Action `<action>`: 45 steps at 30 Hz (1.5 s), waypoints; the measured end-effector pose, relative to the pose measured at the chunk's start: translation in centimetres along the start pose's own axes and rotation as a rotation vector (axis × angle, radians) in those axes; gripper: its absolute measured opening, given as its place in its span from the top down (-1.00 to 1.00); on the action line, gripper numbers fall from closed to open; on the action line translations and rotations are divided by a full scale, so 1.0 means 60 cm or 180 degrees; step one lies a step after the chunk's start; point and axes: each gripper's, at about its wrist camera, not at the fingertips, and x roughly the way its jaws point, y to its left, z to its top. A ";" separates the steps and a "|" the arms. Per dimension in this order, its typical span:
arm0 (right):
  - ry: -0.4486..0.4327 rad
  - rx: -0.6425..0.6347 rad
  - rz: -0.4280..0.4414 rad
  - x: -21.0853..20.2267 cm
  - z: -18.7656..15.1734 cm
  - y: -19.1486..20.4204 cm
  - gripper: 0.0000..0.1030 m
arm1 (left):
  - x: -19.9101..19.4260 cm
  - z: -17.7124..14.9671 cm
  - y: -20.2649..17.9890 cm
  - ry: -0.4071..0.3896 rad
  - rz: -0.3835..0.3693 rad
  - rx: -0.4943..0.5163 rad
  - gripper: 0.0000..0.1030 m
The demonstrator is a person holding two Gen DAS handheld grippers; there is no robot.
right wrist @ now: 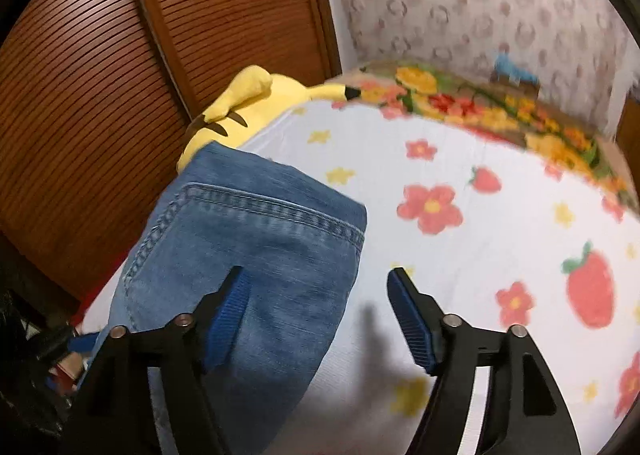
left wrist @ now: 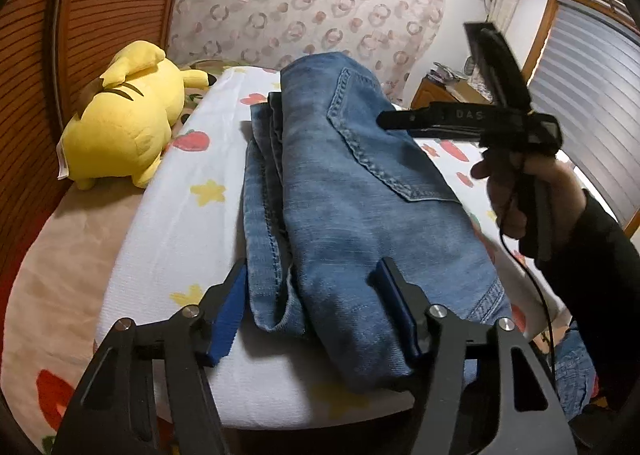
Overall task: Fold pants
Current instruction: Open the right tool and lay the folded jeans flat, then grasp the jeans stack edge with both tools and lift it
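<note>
**Jeans lie folded on the bed as both grippers hang free**

Left wrist view: the pants (left wrist: 352, 191), a pair of blue jeans, lie as a compact folded stack on the white flower-print blanket (left wrist: 176, 223), a back pocket facing up and the layered leg edges showing along the stack's left side. The left gripper (left wrist: 310, 299) hovers at the near end of the stack, its blue-padded fingers spread with nothing between them; one pad sits over the blanket just beside the denim, the other over the denim itself. To the right, the person's right hand (left wrist: 516, 195) holds the right gripper (left wrist: 394, 121) above the pocket; seen side-on, its finger spread cannot be judged from here. A yellow plush toy (left wrist: 124, 123) lies well apart, near the louvred wooden door (left wrist: 104, 3).

Right wrist view: the right gripper (right wrist: 316, 287) is spread wide and empty, straddling the folded stack's edge, one pad over the pants (right wrist: 256, 255), the other over the blanket (right wrist: 460, 159).

The folding appears essentially finished. What remains, by the look of it, is a tidy-up: pressing the stack flat or squaring the protruding leg layers, then drawing both tools away without snagging the top layer.
</note>
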 end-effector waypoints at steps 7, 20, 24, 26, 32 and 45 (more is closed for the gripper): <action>0.0164 0.0237 0.0422 0.027 -0.003 -0.027 -0.47 | -0.010 -0.004 -0.006 -0.0034 -0.0036 -0.0015 0.00; 0.0022 0.0037 0.0584 0.008 -0.009 -0.006 0.59 | -0.022 -0.002 -0.006 -0.0134 -0.0096 -0.0128 0.52; -0.0089 -0.0083 0.0608 -0.016 -0.001 0.018 0.65 | -0.038 0.001 -0.011 -0.0182 -0.0084 -0.0067 0.59; -0.0172 -0.0136 0.0659 -0.034 0.003 0.029 0.66 | -0.054 0.005 -0.014 -0.0260 -0.0114 -0.0061 0.60; -0.0465 -0.0266 0.0738 -0.069 0.034 0.043 0.67 | -0.098 0.055 -0.007 -0.0559 -0.0046 0.0049 0.60; -0.0688 -0.0191 0.0710 0.015 0.134 -0.018 0.67 | -0.020 0.203 0.047 -0.0642 0.0153 0.0260 0.61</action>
